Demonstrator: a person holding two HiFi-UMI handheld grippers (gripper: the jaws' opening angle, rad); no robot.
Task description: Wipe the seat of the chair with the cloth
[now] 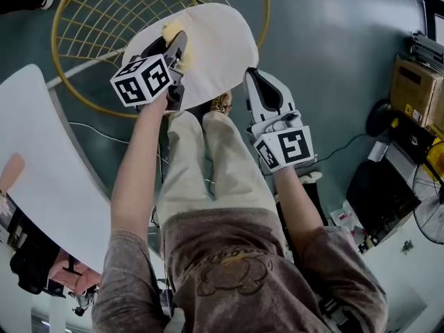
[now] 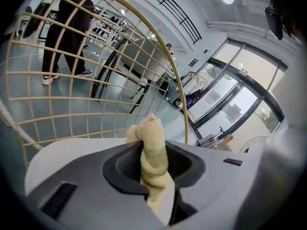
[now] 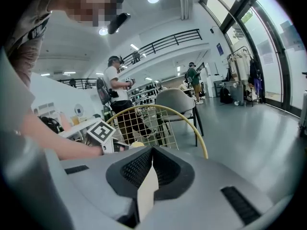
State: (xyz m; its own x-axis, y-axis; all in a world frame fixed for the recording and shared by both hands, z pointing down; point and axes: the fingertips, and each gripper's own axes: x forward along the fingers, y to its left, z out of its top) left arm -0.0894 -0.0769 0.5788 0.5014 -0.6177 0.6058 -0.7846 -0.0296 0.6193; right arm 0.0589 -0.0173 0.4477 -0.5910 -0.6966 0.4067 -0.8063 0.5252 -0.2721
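White table [image 1: 41, 158] at the far left in the head view, well apart from the chair. Next comes the gold wire backrest [image 1: 104, 19], curving round behind the white seat [image 1: 222, 54]. Your left gripper [image 1: 177, 45] is over the seat's back-left part, marker cube toward you, with the jaws clamped on the yellow cloth [image 1: 172, 29]. The cloth bunches out past the tips and sits on or just above the seat; contact can't be told from here. The left gripper view shows the left gripper [image 2: 154, 163] with both pads pinching the cloth [image 2: 152, 150], which is twisted into a roll and pokes up out of the jaws. The backrest [image 2: 96, 80] fills that background, and a person [image 2: 67, 28] in dark trousers stands beyond the wires. Your trousers [image 1: 215, 165] run down the middle, between the two grippers. Your right gripper [image 1: 252, 76] hangs just off the seat's right edge, not touching it. In the right gripper view the right gripper [image 3: 151, 164] has its jaws pressed together with nothing between them. That view also shows the backrest [image 3: 158, 121] ahead and the cloth [image 3: 136, 145] as a small yellow bit at the left. A box [image 1: 416, 89] and a fan [image 1: 430, 200] stand on the floor at the far right.
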